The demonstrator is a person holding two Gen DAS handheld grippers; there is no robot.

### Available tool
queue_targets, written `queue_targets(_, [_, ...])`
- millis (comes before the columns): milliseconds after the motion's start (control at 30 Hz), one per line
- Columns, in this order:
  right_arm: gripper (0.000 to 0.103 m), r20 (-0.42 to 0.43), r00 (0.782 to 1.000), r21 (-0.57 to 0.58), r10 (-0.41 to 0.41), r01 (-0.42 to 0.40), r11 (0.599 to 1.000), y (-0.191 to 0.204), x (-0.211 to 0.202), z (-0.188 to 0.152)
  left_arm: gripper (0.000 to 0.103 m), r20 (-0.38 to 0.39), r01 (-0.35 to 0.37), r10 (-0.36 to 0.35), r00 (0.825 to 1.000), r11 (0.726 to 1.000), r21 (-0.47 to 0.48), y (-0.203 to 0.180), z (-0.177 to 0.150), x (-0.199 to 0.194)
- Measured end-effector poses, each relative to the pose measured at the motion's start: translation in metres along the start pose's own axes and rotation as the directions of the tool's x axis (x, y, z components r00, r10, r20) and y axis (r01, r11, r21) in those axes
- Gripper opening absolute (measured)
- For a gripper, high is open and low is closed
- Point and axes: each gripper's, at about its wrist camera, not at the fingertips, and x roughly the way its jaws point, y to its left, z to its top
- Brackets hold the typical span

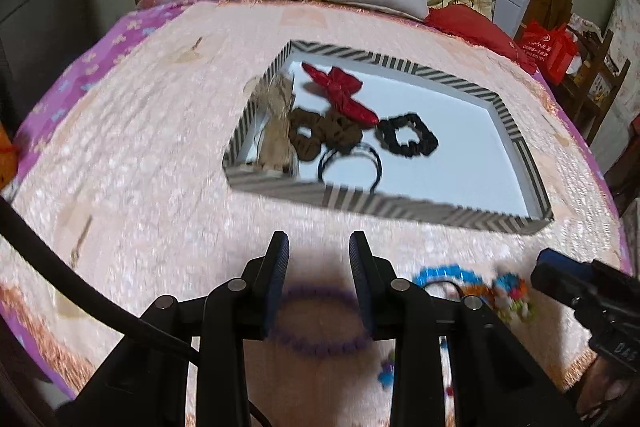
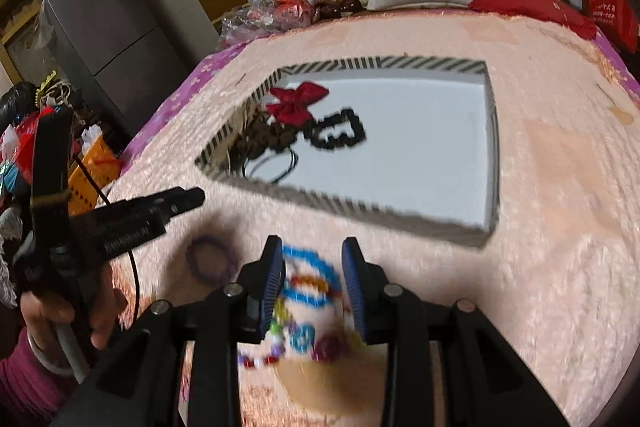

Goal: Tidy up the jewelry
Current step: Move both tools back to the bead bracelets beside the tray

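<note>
Purple bead bracelet [image 1: 318, 323] lies framed between the left claw [image 1: 319, 247]'s parted, empty fingers, apparently untouched.

A purple bead bracelet [image 1: 318, 321] lies flat on the pink cover, in the gap of the left tongs [image 1: 319, 253]. Blue and many-coloured bead strings [image 2: 308, 291] lie in a loose heap in the gap of the right tongs [image 2: 313, 259]. Past both tongs sits a striped tray [image 1: 400, 205]. In it lie a red bow [image 1: 340, 91], a brown scrunchie [image 1: 324, 135], a black scrunchie [image 1: 408, 135] and a thin black hairband [image 1: 350, 167].
</note>
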Motion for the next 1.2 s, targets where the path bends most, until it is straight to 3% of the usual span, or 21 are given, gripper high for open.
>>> queue_targets(267, [0.032,-0.023,1.000,-0.029,-0.003,0.002,1.000,0.004,-0.002,-0.028,0.021,-0.050,0.098,-0.101,0.994,0.993,-0.057,0.003,-0.019,-0.001])
queue_targets(467, [0.032,-0.012,1.000,-0.012,0.007,-0.007,1.000,0.002,-0.008,-0.031,0.027,-0.097,0.204,-0.208,0.973,0.978,-0.048,-0.007,-0.022,0.009])
queue_targets(767, [0.031,-0.035,0.999,-0.128,0.014,-0.019,0.992,0.029,0.017,-0.014,0.027,-0.110,0.186,-0.195,0.975,0.979,-0.089,0.004,-0.023,0.015])
queue_targets(1067, [0.030,-0.142,0.988,-0.277,-0.053,0.012,0.961,0.047,0.065,0.000,0.027,-0.087,0.177,-0.189,0.978,0.975,-0.134,0.034,-0.017,0.009])
queue_targets(1100, [0.028,-0.149,0.987,-0.287,-0.057,0.012,0.958,0.047,0.068,0.000,0.027,-0.085,0.174,-0.187,0.979,0.974,-0.147,0.038,-0.017,0.009])
queue_targets(1200, [0.008,-0.174,0.983,-0.306,-0.063,0.007,0.952,0.048,0.077,-0.001,0.027,-0.084,0.169,-0.185,0.979,0.971,-0.171,0.046,-0.017,0.009])
